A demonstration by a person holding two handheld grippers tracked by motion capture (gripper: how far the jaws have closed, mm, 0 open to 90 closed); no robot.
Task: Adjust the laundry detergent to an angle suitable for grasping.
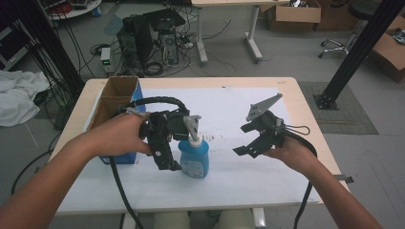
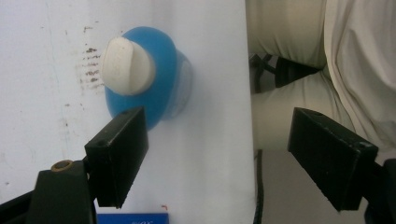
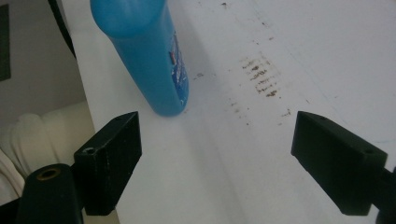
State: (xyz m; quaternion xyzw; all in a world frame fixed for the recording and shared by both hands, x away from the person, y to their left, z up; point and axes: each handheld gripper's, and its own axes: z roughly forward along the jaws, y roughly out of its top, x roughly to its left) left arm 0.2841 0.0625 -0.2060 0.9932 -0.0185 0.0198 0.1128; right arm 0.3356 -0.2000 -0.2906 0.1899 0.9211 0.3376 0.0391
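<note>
Tools [image 1: 167, 143] [image 1: 255, 140] agape | white sheet [image 1: 239, 176] (brown smudges) | cables on floor [image 1: 157, 67]

A lab: computer towers [image 1: 150, 40], tangled cables [image 1: 67, 52] and cardboard boxes [image 1: 293, 14] crowd the floor.

Blue bottle [image 1: 194, 160]: translucent blue plastic, white pump cap [image 2: 127, 66], printed label on its front. Stands upright and free on the white-covered worktop [image 1: 248, 176], near its front edge, left of centre.
</note>
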